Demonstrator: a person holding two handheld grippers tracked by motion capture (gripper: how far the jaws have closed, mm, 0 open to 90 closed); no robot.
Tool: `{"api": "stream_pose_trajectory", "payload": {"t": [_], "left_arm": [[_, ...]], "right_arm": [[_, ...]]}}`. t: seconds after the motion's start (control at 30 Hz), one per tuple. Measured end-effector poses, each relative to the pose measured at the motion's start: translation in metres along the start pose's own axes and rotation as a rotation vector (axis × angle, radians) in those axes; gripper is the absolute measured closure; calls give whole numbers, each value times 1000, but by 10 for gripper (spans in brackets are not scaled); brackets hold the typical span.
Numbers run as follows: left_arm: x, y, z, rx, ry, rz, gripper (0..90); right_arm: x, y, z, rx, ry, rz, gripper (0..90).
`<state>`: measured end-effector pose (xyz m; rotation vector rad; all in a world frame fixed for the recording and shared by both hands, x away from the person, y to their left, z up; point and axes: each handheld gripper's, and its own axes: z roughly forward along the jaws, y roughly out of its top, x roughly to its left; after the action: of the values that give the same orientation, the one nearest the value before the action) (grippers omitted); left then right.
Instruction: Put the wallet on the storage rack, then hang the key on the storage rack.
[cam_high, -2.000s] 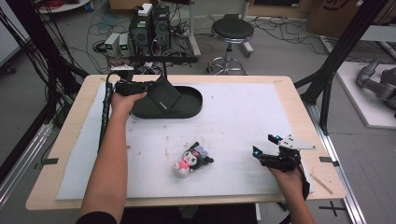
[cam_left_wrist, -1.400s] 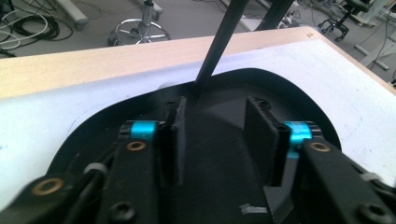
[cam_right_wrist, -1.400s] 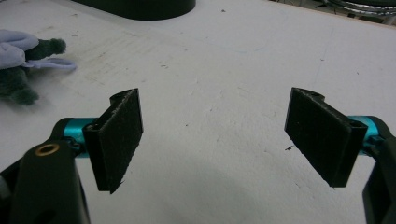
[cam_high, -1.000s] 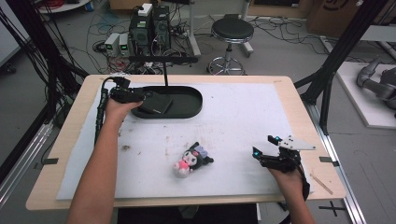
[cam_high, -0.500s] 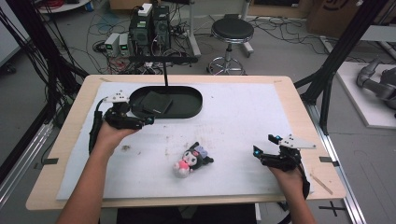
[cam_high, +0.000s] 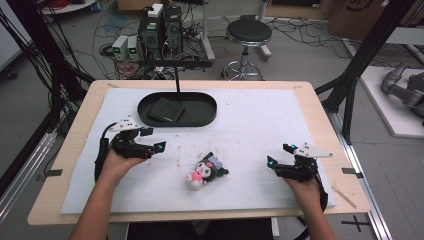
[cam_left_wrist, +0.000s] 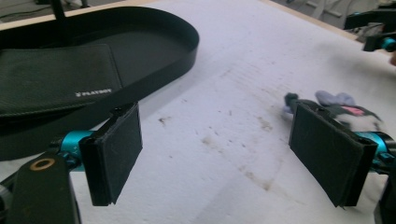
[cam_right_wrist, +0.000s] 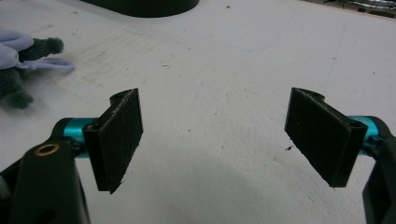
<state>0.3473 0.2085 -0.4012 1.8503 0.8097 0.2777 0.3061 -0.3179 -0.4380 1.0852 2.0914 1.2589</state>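
A black oval tray stands at the back of the white mat, and a black wallet lies flat inside it; the wallet has small white lettering. A small plush toy, black, pink and white, lies on the mat near the front middle. My left gripper is open over the mat, in front of the tray and left of the toy. My right gripper is open at the front right, with nothing between its fingers.
The white mat covers most of the wooden table. A thin black post rises behind the tray. A round stool, boxes of electronics and cables are on the floor beyond the table.
My left gripper let go of the wallet in the tray, then drew back toward the front left of the mat, open. The right gripper has stayed where it was.
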Motion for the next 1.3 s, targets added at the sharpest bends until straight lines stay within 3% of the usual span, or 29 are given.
{"api": "stream_pose_trajectory", "payload": {"t": [0.3,0.9,1.03,1.3], "left_arm": [[-6,5,-5,-24,-32,20,172],[-16,3,0,-3,-55,27,173],[-27,8,2,-2,-70,36,172],[-61,12,30,88,-148,91,171]], "right_arm": [[-1,-1,1,7,-17,7,198],[-2,-1,0,7,-21,4,198],[-3,0,0,3,-25,0,197],[-1,0,2,9,-30,1,198]]}}
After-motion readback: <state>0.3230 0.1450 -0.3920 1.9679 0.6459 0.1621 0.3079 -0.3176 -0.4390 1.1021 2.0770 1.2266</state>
